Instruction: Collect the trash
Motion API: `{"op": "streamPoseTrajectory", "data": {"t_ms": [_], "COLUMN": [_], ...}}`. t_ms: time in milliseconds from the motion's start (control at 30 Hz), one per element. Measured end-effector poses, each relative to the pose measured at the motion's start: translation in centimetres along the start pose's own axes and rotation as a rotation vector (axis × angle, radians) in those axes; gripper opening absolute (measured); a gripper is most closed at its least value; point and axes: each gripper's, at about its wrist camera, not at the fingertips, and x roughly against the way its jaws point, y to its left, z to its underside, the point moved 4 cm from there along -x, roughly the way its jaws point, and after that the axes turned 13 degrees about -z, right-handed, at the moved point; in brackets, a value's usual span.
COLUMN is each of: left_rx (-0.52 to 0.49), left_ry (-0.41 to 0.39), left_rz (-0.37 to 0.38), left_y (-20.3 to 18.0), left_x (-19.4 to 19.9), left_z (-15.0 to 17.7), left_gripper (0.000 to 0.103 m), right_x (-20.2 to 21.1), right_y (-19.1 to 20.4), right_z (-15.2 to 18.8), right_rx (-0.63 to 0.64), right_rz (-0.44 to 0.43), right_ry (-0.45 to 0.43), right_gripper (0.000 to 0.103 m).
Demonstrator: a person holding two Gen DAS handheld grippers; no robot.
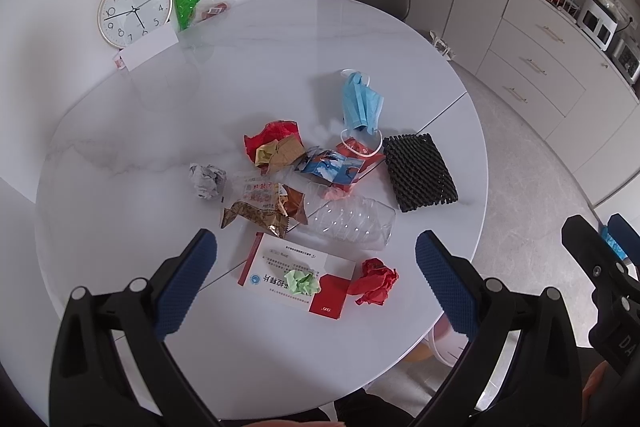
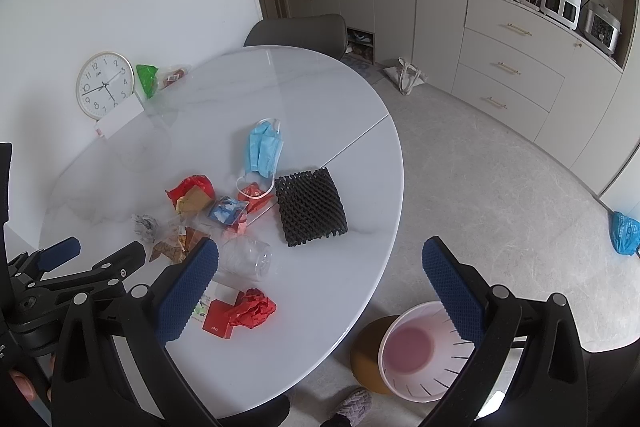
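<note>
Both tongs, left (image 1: 316,267) and right (image 2: 320,281), gape wide, empty, above littered table (image 1: 280,67).

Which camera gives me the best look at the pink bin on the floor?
The right wrist view: the pink bin shows its open mouth and inside, partly hidden by a gripper finger. The left wrist view shows only a sliver of its rim beneath the table edge.

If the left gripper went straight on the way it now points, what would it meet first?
Probably the white medicine box with the green paper wad on it; the open left gripper frames them, though depth is unclear.
</note>
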Motion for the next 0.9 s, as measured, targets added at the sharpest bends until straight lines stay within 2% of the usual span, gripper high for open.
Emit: {"op": "streamPoseTrajectory", "data": {"t_ms": [300,500,633,767,900], "left_rx": [-0.012,-0.051,-0.080,-0.096,-0.142], "left_ry": [-0.016,-0.017,0.019,0.053,0.041], "left_rz": [0.015,0.033,0.031,0.055,0.091], "left_y": [1.5,4.7,6.5,7.3,6.7], "left_x": [-1.5,-5.3,-8.1,-10.1,-11.4], "left_z": [0.2,2.1,3.8,5.1,6.0], "left_gripper": [0.095,0.095,0.095,0.095,0.095], "right_x": [-2.0,-7.4,-11.2,-14.3,-16.7], "right_y": [0.1,0.5,1.1,1.4,1.4], "right_z": [1.4,4.9,7.8,10.2,11.5], "right_rx": [0.014,0.055,0.053,0.002,-0.072], "right_rz": [-0.018,-0.058,-0.072,-0.076,-0.069], "right_ry": [0.040,0.169,0.256,0.306,0.329], "right_gripper": [0.101,0.101,0.101,0.101,0.101]}}
